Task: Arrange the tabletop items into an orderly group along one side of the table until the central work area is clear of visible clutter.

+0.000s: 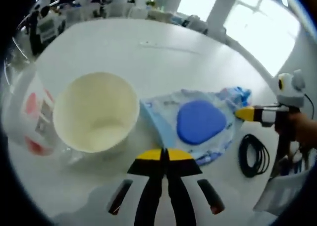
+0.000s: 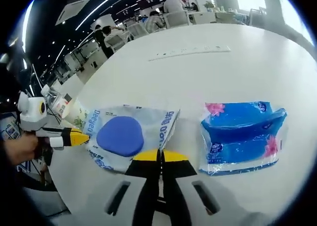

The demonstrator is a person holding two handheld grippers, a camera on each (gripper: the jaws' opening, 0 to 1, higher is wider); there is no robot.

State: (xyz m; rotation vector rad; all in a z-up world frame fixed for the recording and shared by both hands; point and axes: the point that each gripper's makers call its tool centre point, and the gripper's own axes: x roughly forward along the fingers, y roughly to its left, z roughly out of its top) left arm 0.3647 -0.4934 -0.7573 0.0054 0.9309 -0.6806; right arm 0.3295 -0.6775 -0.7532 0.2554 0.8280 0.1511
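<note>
A round white bench (image 2: 237,62) in a bright office. Both my grippers' fingers, left (image 1: 165,155) and right (image 2: 159,156), are together, just short of a blue pad (image 2: 120,135).

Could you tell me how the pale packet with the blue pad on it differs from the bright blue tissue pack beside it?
The pale packet is whitish with blue print and looks flat and crumpled; the blue tissue pack is bright blue with pink flowers and looks plump. The pale packet has a blue pad on top; the blue tissue pack carries nothing. The pale packet lies by the right gripper, the tissue pack further aside. Both are soft plastic packs lying flat on the white table.
</note>
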